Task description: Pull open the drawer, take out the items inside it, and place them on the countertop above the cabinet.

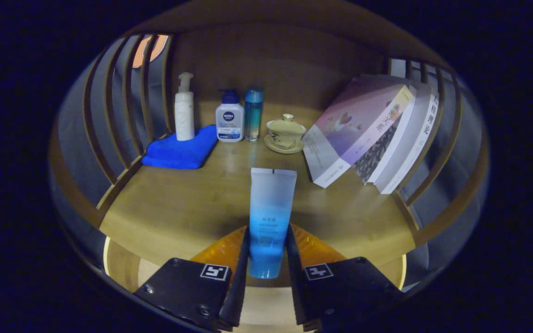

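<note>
A: Gripper [268,252] state?
B: Both fingers pinched on a tube [269,217], one each side near its cap end. Tube's held between them, flat crimped end pointing fwd over the countertop [174,208]. Can't tell if it's touching the wood or held just above.
A: Surface?
B: Wood countertop, light brown, some glare in the middle. Wood back panel [271,64] behind, slatted wood sides [109,115] L and R, dark cloth showing thru the slats. Dim overall.
A: What's on it?
B: Back row, L to R: blue cloth [181,150] folded near the L slats, white pump bottle [184,108] standing on its back edge, then a white bottle w/ blue pump [229,118] just beside the cloth, a blue bottle [253,113] touching or nearly touching it, then a lidded cup [286,132] on a saucer. R side: books [373,134], abt three, leaning tilted against the R slats.
A: Tube vs the rest?
B: Well short of the back row, roughly in line w/ the blue bottle and cup. Bare wood either side of it.
</note>
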Demonstrator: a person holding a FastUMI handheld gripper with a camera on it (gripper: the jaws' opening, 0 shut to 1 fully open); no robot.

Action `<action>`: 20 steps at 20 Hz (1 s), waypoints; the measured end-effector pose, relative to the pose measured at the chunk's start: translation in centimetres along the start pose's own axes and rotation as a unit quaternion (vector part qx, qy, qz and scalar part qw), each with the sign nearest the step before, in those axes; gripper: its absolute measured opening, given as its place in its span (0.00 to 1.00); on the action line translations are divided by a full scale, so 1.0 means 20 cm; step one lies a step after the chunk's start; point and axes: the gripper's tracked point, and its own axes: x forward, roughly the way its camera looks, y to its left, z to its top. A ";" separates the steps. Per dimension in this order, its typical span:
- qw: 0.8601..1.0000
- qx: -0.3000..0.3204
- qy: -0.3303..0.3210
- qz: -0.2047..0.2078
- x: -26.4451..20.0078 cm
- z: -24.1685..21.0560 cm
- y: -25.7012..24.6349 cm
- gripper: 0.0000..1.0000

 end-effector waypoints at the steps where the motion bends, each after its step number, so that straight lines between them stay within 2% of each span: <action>1: 1.000 -0.002 -0.007 0.002 0.00 0.01 0.01 0.48; 6: 0.999 -0.008 -0.031 0.013 -0.08 0.05 0.06 0.57; 7: 0.999 -0.007 -0.037 0.018 -0.11 0.06 0.07 0.63; 17: 0.992 -0.023 -0.101 0.078 -0.69 -0.05 0.14 0.65; 20: 0.986 -0.033 -0.140 0.089 -0.90 -0.11 0.16 0.86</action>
